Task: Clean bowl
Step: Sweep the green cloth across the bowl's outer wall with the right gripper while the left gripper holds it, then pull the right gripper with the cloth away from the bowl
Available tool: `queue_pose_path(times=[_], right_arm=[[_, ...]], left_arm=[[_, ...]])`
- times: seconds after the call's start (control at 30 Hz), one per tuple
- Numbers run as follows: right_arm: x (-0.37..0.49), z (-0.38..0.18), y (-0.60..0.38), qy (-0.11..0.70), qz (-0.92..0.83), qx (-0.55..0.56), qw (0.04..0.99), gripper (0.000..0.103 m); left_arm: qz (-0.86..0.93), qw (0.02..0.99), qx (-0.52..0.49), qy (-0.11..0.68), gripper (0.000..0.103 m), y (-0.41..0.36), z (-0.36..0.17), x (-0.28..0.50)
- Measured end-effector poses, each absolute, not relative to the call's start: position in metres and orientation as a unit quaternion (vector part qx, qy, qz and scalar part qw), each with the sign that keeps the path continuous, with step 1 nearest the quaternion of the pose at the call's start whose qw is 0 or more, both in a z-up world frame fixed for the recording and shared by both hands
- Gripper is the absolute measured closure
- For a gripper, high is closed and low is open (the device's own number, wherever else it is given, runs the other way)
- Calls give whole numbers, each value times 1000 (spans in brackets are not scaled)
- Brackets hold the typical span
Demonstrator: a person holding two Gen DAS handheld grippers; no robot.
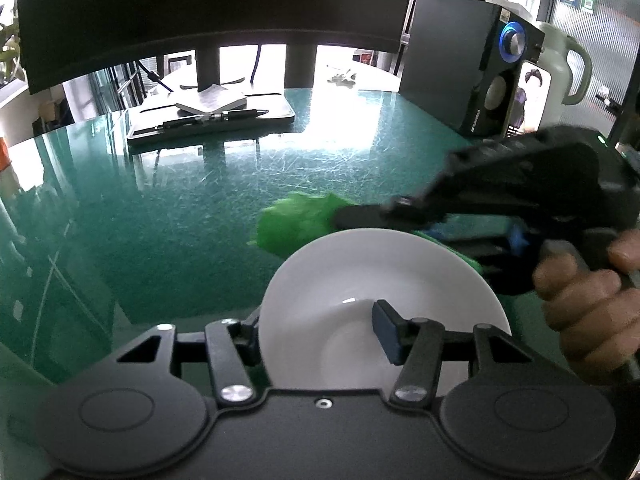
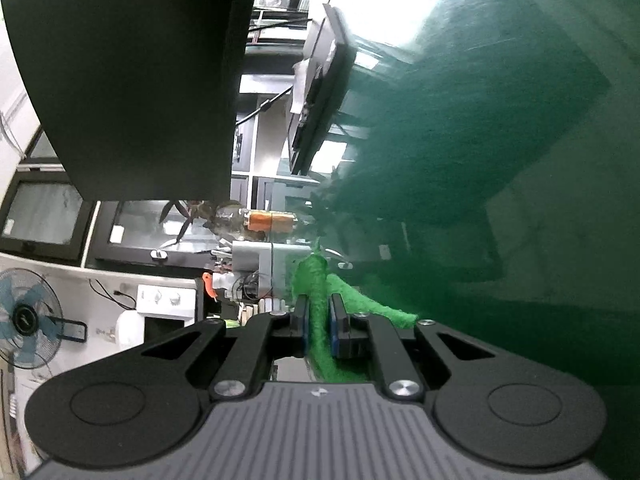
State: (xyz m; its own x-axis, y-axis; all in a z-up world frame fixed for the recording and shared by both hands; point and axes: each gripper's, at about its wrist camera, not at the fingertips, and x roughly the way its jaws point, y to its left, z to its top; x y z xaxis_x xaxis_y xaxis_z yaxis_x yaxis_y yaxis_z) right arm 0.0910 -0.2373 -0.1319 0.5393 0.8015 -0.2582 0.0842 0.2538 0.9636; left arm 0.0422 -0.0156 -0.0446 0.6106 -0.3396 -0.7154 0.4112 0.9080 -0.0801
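right tool (image 2: 318,322) pinches green cloth (image 2: 320,300) over scratched, seemingly glass-topped green desk (image 1: 160,208).

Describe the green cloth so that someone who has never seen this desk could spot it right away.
Start at the green desk below the big dark monitor. Near its front edge the left tool holds a white bowl by the rim. The cloth sits just behind that rim, pinched in the right tool: a fuzzy bright green wad, far brighter than the dark desk.

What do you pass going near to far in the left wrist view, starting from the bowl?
White bowl held by the left hand-held gripper → green cloth → bare green table → black tray with a pen → monitor.
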Motion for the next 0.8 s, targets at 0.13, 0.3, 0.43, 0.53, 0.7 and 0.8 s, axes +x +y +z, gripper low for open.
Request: queue_pose_path(times=[0.13,0.3,0.43,0.53,0.7,0.8], right_arm=[[103,-130,-222,408,275,539,683,91],[91,-130,-239,404,274,544,683,92],[77,-129,-257,403,266,543,687,92],[75,-125,-259,403,263,533,696,91],[91,-104,-230,392,287,498,718,91],[95,-95,-220,390,290,479,731,91]], left_arm=[[-209,895,45,391,49,-15,-44,41],[-214,894,43,392,48,-15,-45,42],[-215,894,42,390,48,-14,-46,42],[-213,896,43,389,48,-16,-46,41],[-209,897,48,387,48,-16,-45,39],[-205,898,43,388,47,-13,-46,40]])
